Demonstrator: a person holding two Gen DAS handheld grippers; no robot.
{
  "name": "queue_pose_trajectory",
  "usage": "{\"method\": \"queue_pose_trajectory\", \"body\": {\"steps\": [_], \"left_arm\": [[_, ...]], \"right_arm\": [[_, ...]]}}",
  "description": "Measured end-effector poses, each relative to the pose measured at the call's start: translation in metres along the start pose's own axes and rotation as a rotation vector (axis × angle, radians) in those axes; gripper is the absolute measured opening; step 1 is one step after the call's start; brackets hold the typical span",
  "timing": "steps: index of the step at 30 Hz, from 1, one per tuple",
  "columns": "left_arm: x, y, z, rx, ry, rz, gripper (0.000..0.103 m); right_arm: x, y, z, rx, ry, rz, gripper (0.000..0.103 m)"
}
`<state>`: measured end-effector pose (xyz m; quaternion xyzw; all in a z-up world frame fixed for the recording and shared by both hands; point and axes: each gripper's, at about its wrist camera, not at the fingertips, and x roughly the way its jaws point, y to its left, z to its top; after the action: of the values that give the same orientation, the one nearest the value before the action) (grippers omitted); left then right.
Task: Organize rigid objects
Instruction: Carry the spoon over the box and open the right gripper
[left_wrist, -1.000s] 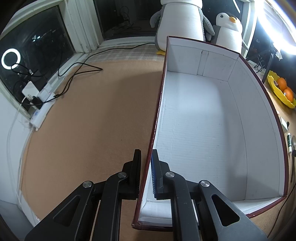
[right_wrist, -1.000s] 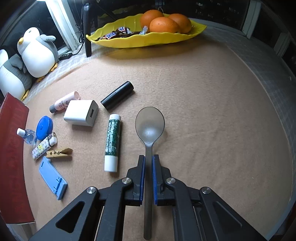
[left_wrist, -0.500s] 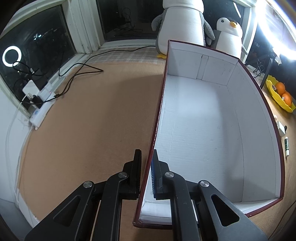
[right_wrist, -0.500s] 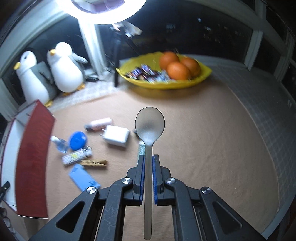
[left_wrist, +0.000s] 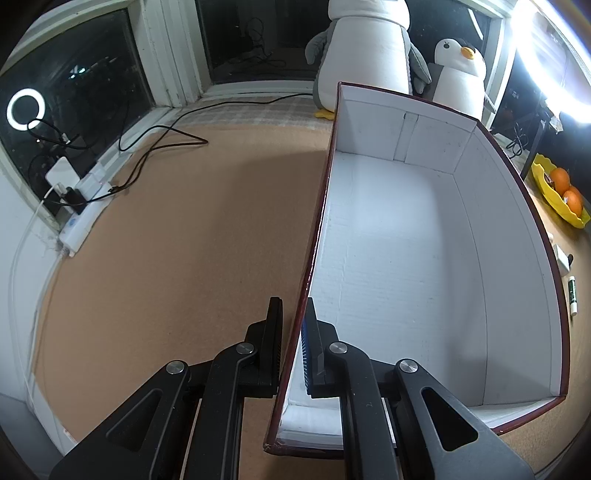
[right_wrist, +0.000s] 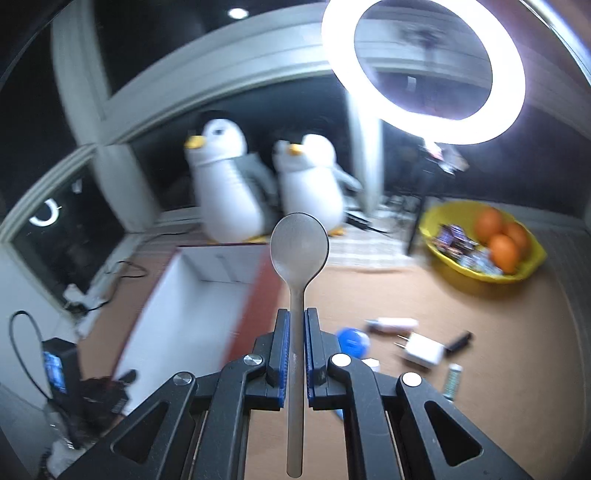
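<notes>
Left wrist view shows the left gripper (left_wrist: 293, 325) clenched on the near side wall of the box (left_wrist: 399, 258), one finger outside on the brown mat (left_wrist: 166, 258) and one inside against the white lining. That pinch most likely serves to steady the light cardboard so it does not slide or tip when something is dropped in. The box fills the right half of the frame and its white floor is bare. At the far right edge, a yellow bowl (left_wrist: 554, 195) of oranges and a glue stick (left_wrist: 571, 295) peek past the box wall.

Right wrist view has the right gripper (right_wrist: 295, 354) grasping a grey spoon (right_wrist: 298, 254) by its handle, bowl pointing up and away through the centre of the frame, the handle end sticking out below the pads. Holding it mid-handle keeps it balanced and lined up with the fingers, which should make it easy to lower lengthwise into the box. The spoon is in the air, clear of the mat, with the box lying in the left centre of this frame, beyond and to the left of the spoon. The background is smeared. At lower right, still on the mat, lie a white charger (right_wrist: 421, 349), a blue cap (right_wrist: 354, 341), a pale tube (right_wrist: 393, 325) and a black tube (right_wrist: 460, 340), apparently waiting their turn. Two toy penguins (right_wrist: 258, 192) stand behind the box.
</notes>
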<state>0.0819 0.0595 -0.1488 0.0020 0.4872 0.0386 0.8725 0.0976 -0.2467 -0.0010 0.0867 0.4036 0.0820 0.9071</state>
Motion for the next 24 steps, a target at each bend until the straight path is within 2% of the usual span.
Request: {"method": "queue_pose_trajectory", "body": {"steps": [4,10,18,24], "left_arm": [[0.0,-0.001,-0.001,0.003,-0.001,0.003,0.008],[-0.001,-0.001,0.0,0.009,0.01,0.0,0.008],[0.002,0.002,-0.001,-0.007,0.043,-0.015,0.008],[0.001,0.001,-0.002,-0.01,0.047,-0.009,0.008]], "right_arm": [[0.018,0.052,0.011,-0.071,0.03,0.121,0.007],[0.061,0.104,0.005,-0.116,0.124,0.228,0.007],[0.109,0.125,-0.007,-0.12,0.231,0.247,0.007],[0.128,0.125,-0.015,-0.155,0.271,0.239,0.007]]}}
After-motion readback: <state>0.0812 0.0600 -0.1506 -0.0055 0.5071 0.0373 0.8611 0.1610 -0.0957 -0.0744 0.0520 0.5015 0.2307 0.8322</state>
